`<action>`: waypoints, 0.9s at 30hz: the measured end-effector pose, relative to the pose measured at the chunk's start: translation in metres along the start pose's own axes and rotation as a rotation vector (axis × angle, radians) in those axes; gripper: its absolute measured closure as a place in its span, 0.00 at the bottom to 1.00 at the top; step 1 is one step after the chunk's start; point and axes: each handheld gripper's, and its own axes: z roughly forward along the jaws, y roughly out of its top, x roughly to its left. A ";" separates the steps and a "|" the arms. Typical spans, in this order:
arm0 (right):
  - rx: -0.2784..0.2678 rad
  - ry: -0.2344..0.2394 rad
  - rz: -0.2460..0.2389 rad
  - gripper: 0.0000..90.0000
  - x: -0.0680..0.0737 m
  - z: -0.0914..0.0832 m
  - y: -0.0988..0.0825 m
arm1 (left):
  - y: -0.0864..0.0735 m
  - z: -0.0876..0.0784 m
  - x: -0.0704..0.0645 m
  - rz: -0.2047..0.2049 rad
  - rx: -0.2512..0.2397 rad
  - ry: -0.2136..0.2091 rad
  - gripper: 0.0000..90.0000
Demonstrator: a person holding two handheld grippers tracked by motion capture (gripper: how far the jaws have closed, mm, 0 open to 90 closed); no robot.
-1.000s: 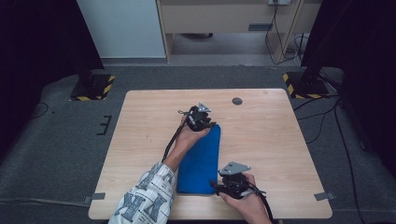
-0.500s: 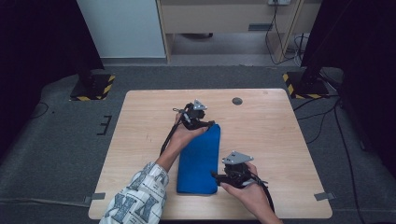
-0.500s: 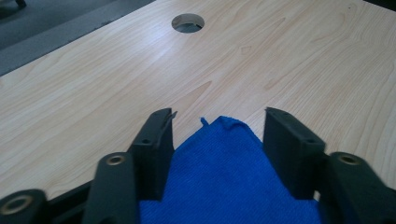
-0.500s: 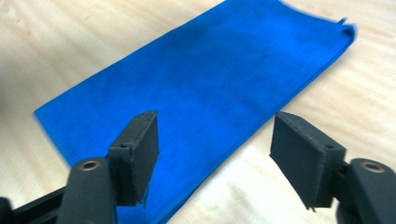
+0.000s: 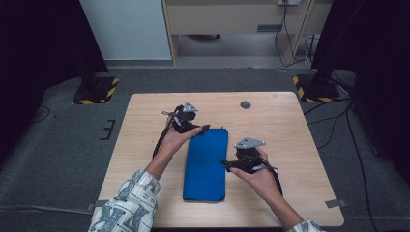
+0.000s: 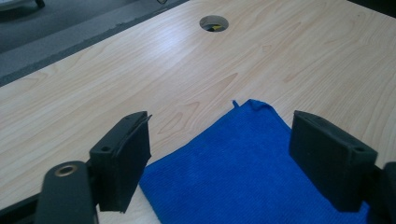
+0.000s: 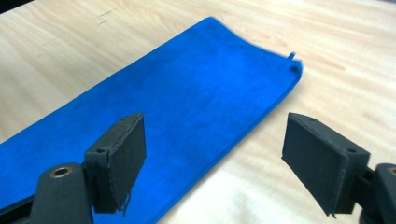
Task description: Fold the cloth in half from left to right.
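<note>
High view: one blue cloth (image 5: 205, 163), folded into a long strip, lying flat near the middle of one light wooden tabletop (image 5: 145, 145), long side running away from the person. Two grippers, one per hand. Left gripper (image 5: 203, 128) just off the cloth's far left corner, jaws wide, having just been opening, nothing between them. Right gripper (image 5: 226, 163) at the cloth's right edge about halfway along, jaws likewise wide and just been opening, also holding nothing. One round hole (image 5: 245, 104) in the tabletop toward the far edge, well apart from the cloth. Two yellow-and-black striped stand bases (image 5: 94, 90) on the grey floor beyond the far corners.

Left gripper view: far corner of the cloth (image 6: 247, 158) flat between the spread jaws, one small loop of thread at the tip, bare wood beyond up to the hole (image 6: 214, 22).

Right gripper view: right edge of the cloth (image 7: 177, 116) running diagonally between the open jaws, pads clear of it.

Broad bare wood on both long sides of the cloth and beyond its far end; near end close to the tabletop's front edge.
</note>
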 end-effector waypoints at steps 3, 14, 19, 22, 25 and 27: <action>0.004 0.015 0.003 0.21 -0.007 0.008 0.009 | -0.003 -0.002 0.003 0.002 0.010 -0.001 0.16; 0.011 0.021 -0.017 0.27 -0.037 0.035 0.043 | -0.016 -0.003 0.023 -0.018 0.004 0.018 0.15; 0.037 0.000 -0.007 0.37 -0.048 0.050 0.047 | -0.024 0.001 0.032 -0.030 0.003 0.034 0.16; 0.050 0.005 -0.018 0.43 -0.051 0.056 0.049 | -0.026 0.004 0.034 -0.015 -0.006 0.047 0.16; 0.057 0.005 -0.007 0.48 -0.052 0.061 0.051 | -0.027 0.007 0.036 -0.018 -0.017 0.053 0.17; 0.065 0.001 -0.009 0.52 -0.055 0.065 0.052 | -0.028 0.009 0.038 -0.032 -0.014 0.044 0.18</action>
